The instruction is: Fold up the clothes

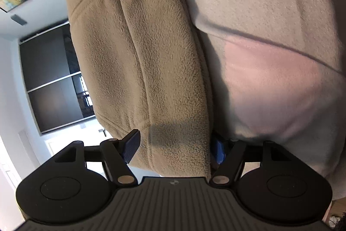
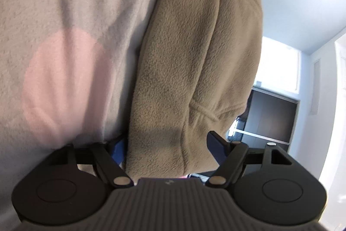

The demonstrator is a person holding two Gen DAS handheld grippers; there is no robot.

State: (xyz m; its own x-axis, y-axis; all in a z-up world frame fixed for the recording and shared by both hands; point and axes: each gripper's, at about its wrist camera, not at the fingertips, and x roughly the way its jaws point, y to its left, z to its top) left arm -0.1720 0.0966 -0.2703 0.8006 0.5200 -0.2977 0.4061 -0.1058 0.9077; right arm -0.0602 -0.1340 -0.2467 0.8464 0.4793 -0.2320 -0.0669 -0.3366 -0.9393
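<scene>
The left tongs (image 1: 175, 149) and right tongs (image 2: 167, 147) each clamped a thick fold of the tan fleece garment (image 1: 138, 57), which rose toward twelve o'clock in both views, probably lifted to hang straight before folding. A pale grey-and-pink fleece surface (image 1: 270, 57) lay behind it; white walls and a dark cabinet (image 1: 49, 83) showed beyond.

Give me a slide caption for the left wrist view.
Left tool holds a thick fold of tan fleece garment between its blue pads, beside pale grey fabric with a pink patch.
</scene>
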